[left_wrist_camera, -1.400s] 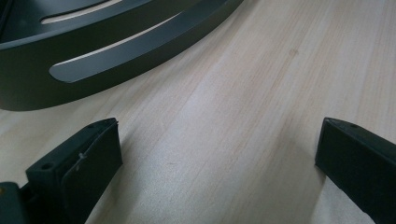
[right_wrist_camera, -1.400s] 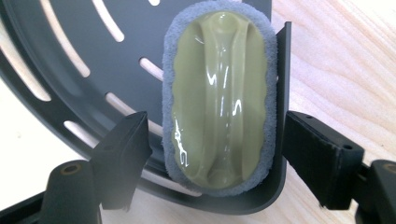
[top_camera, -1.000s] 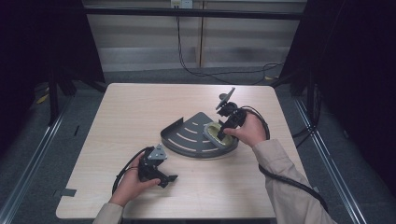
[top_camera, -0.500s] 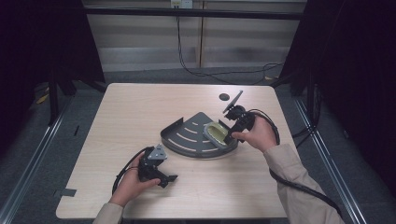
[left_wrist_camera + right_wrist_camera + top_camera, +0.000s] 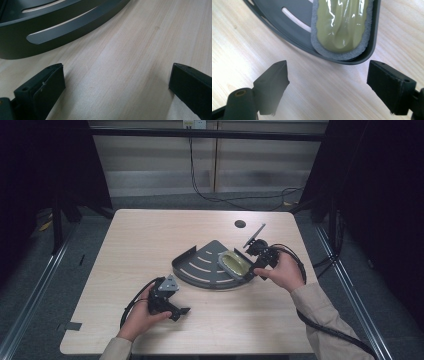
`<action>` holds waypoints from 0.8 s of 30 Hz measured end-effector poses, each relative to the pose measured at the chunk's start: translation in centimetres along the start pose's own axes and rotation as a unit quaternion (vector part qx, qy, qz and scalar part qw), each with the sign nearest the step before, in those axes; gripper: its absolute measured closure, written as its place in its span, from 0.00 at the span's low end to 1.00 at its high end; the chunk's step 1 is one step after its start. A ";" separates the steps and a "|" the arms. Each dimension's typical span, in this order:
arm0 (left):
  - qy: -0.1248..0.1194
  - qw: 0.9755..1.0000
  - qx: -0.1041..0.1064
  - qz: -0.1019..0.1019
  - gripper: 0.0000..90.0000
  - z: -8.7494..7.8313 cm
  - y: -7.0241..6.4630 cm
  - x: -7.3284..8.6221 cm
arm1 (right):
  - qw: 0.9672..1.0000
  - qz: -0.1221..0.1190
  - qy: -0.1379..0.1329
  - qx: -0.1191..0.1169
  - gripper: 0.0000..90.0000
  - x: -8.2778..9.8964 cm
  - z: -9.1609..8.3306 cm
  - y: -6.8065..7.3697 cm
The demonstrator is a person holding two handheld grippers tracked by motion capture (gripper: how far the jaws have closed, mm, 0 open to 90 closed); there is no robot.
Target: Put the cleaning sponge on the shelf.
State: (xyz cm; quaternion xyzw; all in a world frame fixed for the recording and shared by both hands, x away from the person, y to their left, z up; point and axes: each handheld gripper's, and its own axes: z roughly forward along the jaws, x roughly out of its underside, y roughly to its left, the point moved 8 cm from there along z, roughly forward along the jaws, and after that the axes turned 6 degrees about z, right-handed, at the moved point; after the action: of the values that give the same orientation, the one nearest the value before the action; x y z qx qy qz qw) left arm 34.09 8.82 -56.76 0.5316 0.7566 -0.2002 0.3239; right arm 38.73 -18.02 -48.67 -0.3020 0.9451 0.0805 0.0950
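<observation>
Now my right gripper has just spread its fingers, nothing between them, beside the sponge lying in the grey tray. I'd back straight off, not clipping the rim. My left gripper rests released on the counter.

One dark slotted tray, one yellow-green sponge in it, two grippers, one wooden table.

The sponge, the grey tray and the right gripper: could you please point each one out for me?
sponge (image 5: 342, 22): right gripper view, its wrapped yellow-green top.
grey tray (image 5: 197, 265): high view, its slotted floor.
right gripper (image 5: 248, 259): high view, midway between its open fingertips.
</observation>
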 end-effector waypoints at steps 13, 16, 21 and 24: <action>0.001 1.000 0.001 0.002 0.00 0.0 0.0 0.0 | 1.000 -0.009 -0.008 -0.013 0.17 2.3 0.2 0.2; 0.001 1.000 0.001 0.002 0.00 0.0 0.0 0.0 | 1.000 -0.010 -0.013 -0.015 0.17 2.8 0.4 0.0; 0.001 1.000 0.001 0.002 0.00 0.0 0.0 0.0 | 1.000 -0.007 -0.016 -0.020 0.17 4.0 0.7 -0.2; 0.001 1.000 0.001 0.002 0.00 0.0 0.0 0.0 | 0.999 -0.010 -0.019 -0.025 0.17 4.6 0.9 -0.4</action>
State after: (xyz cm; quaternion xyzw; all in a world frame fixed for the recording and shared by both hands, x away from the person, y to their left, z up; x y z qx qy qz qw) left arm 34.09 8.84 -56.77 0.5337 0.7556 -0.1999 0.3230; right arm 35.40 -20.66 -50.67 -0.3122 0.9378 0.1090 0.1056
